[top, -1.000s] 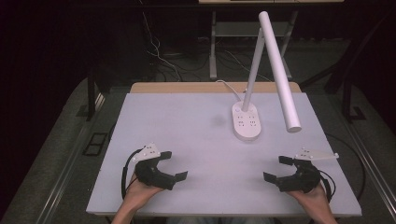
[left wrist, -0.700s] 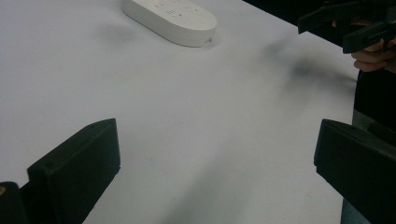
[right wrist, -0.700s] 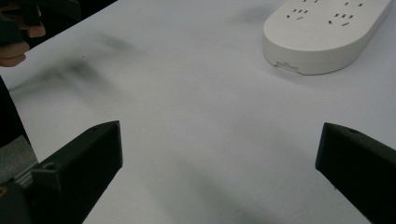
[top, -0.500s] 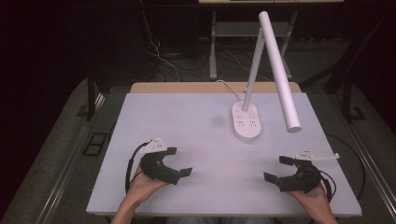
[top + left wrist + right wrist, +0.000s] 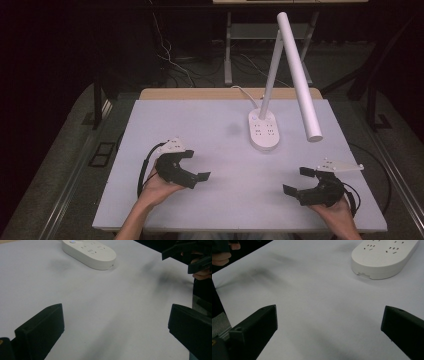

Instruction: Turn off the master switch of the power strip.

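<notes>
Left gripper [image 5: 195, 165] low over table [image 5: 200, 125], near left front; jaws spread wide, nothing between, pointing right toward centre; left hand [image 5: 157, 187] cupped beneath. Lamp base [image 5: 263, 131] with sockets upright mid-table, well apart from both. Right gripper [image 5: 298, 181] near right front, jaws spread, empty, pointing left; right hand [image 5: 337, 207] behind.

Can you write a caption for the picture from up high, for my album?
Two open tongs, left and right, rest near a white desk lamp on a pale table.
</notes>
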Available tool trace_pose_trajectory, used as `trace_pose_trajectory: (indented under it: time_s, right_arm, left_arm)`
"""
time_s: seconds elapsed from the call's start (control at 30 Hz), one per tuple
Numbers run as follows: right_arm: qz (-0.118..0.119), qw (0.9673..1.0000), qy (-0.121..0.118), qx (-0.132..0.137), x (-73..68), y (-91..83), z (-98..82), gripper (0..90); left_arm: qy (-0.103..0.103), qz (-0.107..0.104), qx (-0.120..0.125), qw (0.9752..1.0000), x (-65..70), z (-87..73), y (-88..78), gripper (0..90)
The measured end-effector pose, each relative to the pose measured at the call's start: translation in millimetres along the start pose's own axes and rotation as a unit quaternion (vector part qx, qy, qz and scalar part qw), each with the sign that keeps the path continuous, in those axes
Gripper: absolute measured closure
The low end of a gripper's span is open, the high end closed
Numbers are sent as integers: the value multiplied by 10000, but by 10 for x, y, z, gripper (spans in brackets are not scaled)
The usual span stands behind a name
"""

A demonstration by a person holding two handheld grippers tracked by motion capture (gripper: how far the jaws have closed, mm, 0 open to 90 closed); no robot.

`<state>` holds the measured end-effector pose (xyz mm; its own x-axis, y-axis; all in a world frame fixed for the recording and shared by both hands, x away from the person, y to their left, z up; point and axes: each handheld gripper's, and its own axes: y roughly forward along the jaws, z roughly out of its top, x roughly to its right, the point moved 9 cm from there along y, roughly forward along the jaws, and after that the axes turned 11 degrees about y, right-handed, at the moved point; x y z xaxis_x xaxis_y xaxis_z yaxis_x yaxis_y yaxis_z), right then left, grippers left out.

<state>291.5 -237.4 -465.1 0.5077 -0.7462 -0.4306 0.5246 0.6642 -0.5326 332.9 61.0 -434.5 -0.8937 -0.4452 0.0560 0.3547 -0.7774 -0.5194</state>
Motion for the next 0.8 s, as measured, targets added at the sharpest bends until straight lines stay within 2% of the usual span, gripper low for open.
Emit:
trace_pose_trajectory:
  time_s: [0.27, 0.8]
  right_arm:
    - [-21, 10000, -20, -6, 4, -2, -6, 0]
    - [-31, 10000, -9, -22, 7, -3, -10, 0]
  left_arm:
    - [81, -74, -83, 9999, -41, 88, 84, 0]
    - [270, -106, -231, 9993, -195, 325, 140, 0]
